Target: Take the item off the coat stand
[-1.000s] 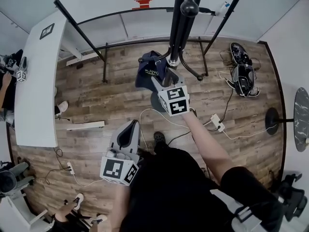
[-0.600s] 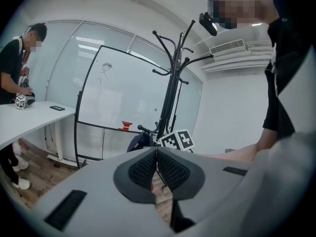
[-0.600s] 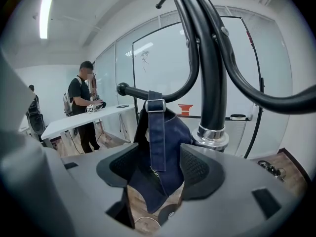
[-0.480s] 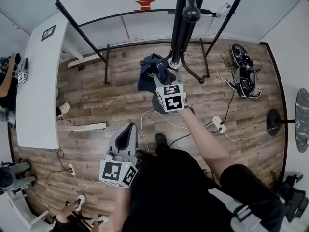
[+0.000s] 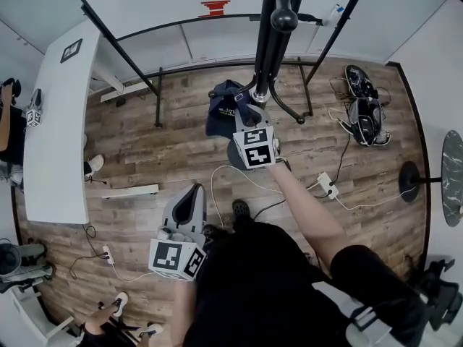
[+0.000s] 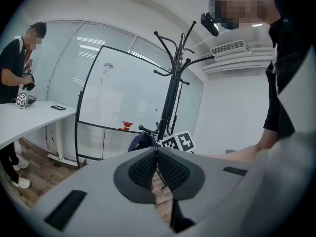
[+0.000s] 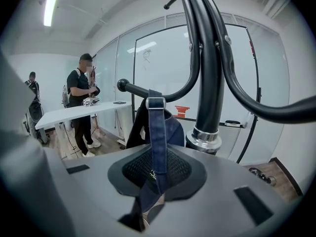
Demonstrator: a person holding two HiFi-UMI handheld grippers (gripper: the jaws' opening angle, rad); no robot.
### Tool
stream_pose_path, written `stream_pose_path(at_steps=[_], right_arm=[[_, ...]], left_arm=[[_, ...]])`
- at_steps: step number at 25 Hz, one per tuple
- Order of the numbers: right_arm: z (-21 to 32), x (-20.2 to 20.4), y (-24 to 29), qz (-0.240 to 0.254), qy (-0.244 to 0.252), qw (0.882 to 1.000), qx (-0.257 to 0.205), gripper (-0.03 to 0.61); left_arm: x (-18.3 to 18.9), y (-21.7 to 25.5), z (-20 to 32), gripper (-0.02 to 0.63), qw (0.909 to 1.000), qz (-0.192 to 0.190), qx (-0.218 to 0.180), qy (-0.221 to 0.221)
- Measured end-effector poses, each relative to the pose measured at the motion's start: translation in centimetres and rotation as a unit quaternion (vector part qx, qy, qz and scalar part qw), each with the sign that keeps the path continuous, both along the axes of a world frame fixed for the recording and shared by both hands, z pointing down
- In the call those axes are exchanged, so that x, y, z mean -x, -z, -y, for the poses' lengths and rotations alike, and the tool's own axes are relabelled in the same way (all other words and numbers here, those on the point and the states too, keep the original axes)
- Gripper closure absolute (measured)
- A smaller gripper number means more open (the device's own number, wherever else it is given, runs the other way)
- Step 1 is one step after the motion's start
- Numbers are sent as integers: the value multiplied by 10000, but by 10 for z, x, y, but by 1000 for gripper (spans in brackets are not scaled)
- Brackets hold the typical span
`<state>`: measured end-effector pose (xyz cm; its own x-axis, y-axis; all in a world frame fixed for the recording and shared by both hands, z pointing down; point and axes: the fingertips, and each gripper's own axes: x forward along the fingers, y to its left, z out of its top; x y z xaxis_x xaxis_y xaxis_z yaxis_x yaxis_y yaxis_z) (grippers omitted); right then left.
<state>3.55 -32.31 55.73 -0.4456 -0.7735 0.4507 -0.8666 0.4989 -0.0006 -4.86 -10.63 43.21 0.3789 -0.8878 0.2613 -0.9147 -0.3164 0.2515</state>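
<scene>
our right claw (image 7: 157, 174) has just been closing and now pinches the blue strap (image 7: 158, 132) of the navy cap (image 7: 174, 131), which hangs from a low hook (image 7: 143, 91) of the black coat stand (image 7: 210, 83). our left claw (image 6: 156, 169) is pressed together, empty. below lies wooden floor (image 5: 145, 147) with cables (image 5: 212, 183); a white desk (image 5: 54, 121) stands at left.

Two pairs of tongs: the left tongs (image 5: 194, 188) and the right tongs (image 5: 241, 112). Three marker cubes: the cube (image 5: 177, 256) on the left tongs, the cube (image 5: 255, 147) on the right tongs, and a third cube (image 5: 31, 114) at the table, well left of both. One coat stand (image 5: 273, 42), just beyond the right tongs. One cap (image 5: 218, 109) at the right tongs' tips. One white table (image 5: 54, 157). One whiteboard (image 6: 113, 98) past the stand. Two onlookers: one person (image 7: 81, 102) by the table and a second person (image 7: 32, 83) farther left.
</scene>
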Motion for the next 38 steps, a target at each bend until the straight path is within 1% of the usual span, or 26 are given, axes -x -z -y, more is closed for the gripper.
stream_pose_path(at_steps=[6, 17, 24, 38], right_arm=[[0, -7, 5, 110, -63, 9998, -125, 529], [-7, 4, 25, 456, 84, 9989, -95, 529], [-10, 15, 32, 584, 216, 9981, -35, 529], [-22, 49, 52, 885, 574, 9944, -38, 529]], left_arm=[[1, 2, -1, 594, 10000, 5, -17, 24], [-6, 1, -4, 594, 10000, -2, -39, -29], [-4, 2, -8, 594, 10000, 7, -58, 35], [0, 3, -10, 594, 9999, 17, -79, 103]])
